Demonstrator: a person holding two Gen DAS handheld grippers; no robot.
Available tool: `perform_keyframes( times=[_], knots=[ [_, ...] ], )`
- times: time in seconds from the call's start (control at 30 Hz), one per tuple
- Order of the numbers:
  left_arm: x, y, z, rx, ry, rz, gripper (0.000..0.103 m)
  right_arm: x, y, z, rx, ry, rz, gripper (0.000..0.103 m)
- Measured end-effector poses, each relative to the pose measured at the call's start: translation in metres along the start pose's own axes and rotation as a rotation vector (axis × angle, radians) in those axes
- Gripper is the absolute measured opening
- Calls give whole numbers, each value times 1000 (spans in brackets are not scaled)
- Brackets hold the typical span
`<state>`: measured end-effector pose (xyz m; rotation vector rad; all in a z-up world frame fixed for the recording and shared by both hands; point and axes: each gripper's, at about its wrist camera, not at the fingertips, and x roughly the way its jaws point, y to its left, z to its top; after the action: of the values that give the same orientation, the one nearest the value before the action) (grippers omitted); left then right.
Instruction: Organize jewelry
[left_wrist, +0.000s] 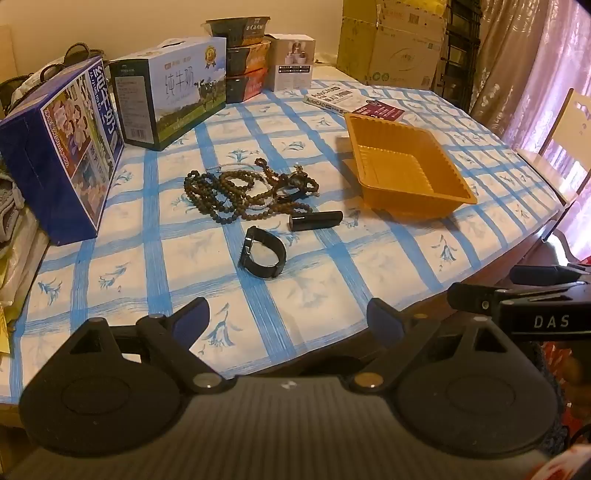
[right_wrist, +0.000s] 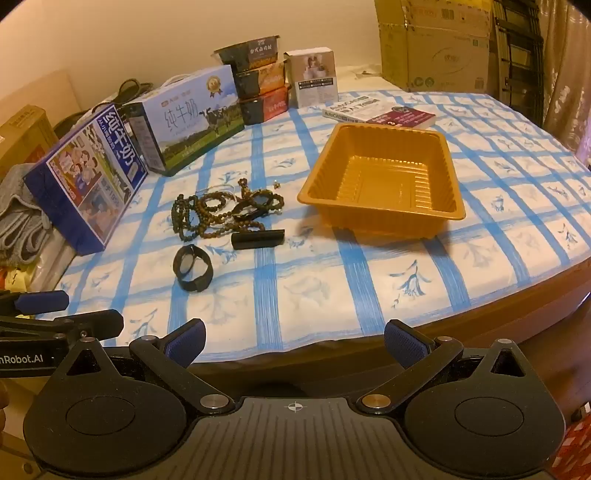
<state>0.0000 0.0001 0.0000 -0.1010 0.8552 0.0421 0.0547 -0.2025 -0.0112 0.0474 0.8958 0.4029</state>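
A tangle of brown and dark bead bracelets (left_wrist: 247, 194) (right_wrist: 221, 212) lies mid-table. A black tube (left_wrist: 316, 220) (right_wrist: 258, 239) lies just in front of it, and a black wristband (left_wrist: 263, 251) (right_wrist: 193, 267) lies nearer still. An empty orange plastic tray (left_wrist: 406, 166) (right_wrist: 384, 181) stands to the right of them. My left gripper (left_wrist: 288, 325) is open and empty, held back over the table's near edge. My right gripper (right_wrist: 295, 341) is open and empty, at the near edge, to the right of the left one (right_wrist: 55, 321).
Two milk cartons (left_wrist: 62, 147) (left_wrist: 170, 96) stand at the left. Stacked food boxes (left_wrist: 245, 59) and a white box (left_wrist: 293, 61) stand at the back. A book (left_wrist: 343, 99) lies behind the tray. Cardboard boxes (left_wrist: 391, 40) and a chair (left_wrist: 565, 136) are at the right.
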Motion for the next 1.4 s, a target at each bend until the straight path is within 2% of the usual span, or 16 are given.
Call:
perform_keyframes(
  times=[1.4],
  knots=[
    [0,0,0,0,-5,-2,91,1,-5,1,3,4,-7,103]
  ],
)
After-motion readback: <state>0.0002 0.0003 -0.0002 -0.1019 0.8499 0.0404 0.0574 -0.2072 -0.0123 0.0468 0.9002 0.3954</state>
